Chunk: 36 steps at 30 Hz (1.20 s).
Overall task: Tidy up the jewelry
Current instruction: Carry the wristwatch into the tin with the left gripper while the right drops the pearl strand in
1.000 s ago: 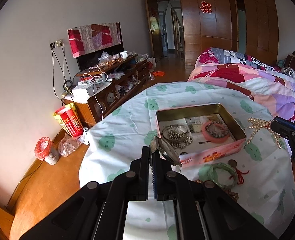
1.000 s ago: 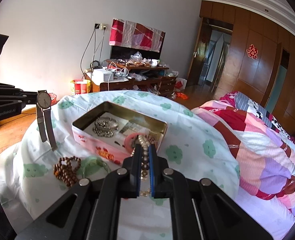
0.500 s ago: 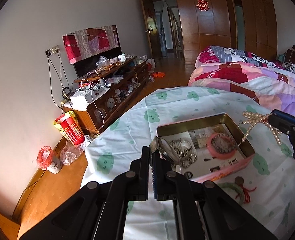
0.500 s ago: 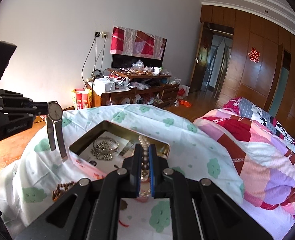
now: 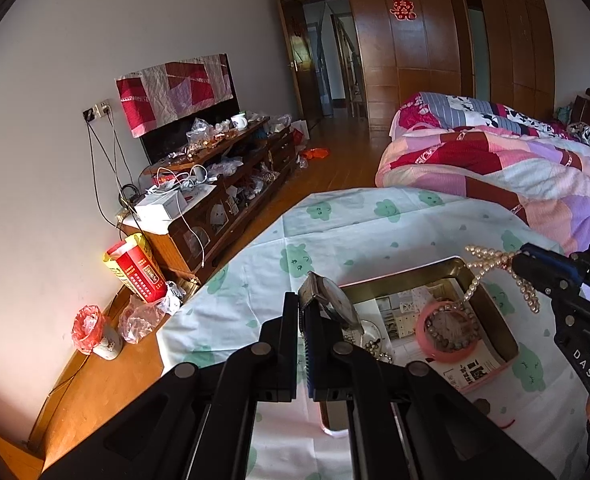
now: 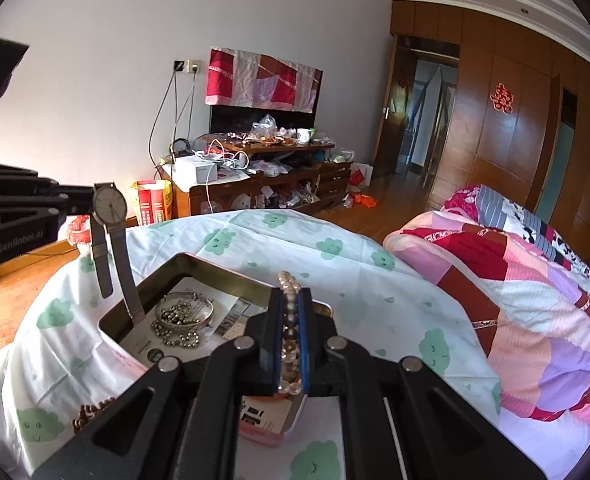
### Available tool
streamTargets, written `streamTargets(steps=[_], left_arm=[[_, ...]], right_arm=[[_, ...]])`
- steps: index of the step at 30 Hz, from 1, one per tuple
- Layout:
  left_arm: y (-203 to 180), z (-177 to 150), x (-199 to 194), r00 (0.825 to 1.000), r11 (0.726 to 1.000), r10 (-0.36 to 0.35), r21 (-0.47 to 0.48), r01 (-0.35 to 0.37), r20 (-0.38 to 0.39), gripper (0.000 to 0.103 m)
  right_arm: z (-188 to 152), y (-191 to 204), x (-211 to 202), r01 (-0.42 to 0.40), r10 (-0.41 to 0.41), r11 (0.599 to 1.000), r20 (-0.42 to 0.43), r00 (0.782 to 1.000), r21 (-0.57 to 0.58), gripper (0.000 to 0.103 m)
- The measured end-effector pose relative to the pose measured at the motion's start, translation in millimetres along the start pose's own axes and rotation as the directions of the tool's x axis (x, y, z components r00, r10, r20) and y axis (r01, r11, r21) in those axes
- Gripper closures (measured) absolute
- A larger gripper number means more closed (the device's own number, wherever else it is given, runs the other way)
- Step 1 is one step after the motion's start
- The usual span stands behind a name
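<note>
A pink tin [image 5: 407,276] with a gold inside stands open on the cloud-print cloth. It holds a silver bead chain with a bangle [image 6: 183,314] and a pink ring with beads [image 5: 447,330]. My left gripper [image 5: 303,300] is shut on a silver wristwatch [image 5: 331,300]. In the right wrist view that watch [image 6: 110,204] hangs with its straps reaching the tin's [image 6: 215,266] left corner. My right gripper [image 6: 291,296] is shut on a pearl necklace [image 6: 289,320]. From the left, the pearls [image 5: 483,258] dangle over the tin's far right corner.
Brown wooden beads [image 6: 89,414] lie on the cloth [image 6: 335,264] near the front left. A bed with a patchwork quilt [image 6: 515,280] stands to the right. A cluttered wooden TV cabinet [image 5: 215,200] lines the wall, with a red box [image 5: 135,272] and bags on the floor.
Both grippers have moved forward over the tin, carrying the watch and the pearls. The watch straps now hang at the tin's left corner, and the green bracelet has dropped out of view.
</note>
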State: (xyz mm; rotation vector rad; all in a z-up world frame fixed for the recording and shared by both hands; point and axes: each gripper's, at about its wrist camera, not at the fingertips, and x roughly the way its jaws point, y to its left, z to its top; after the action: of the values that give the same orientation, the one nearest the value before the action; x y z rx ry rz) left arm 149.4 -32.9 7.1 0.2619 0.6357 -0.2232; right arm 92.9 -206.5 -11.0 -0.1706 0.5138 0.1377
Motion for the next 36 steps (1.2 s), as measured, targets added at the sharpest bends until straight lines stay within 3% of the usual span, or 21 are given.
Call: streamTargets(steps=[14,36], left_arm=[[-15,-18,43,0.997,1.0,-0.002,0.023,0.004,-0.082,0.101],[-21,-28,67,0.99,0.999,-0.003,0.04,0.009,-0.143,0.101]], right_arm=[[-11,4,32,0.023,-0.024,1.0,-0.055,0.998,-0.005,0.095],[-24,9,57,0.022,-0.025,1.0,-0.121,0.992,-0.022,0.095]])
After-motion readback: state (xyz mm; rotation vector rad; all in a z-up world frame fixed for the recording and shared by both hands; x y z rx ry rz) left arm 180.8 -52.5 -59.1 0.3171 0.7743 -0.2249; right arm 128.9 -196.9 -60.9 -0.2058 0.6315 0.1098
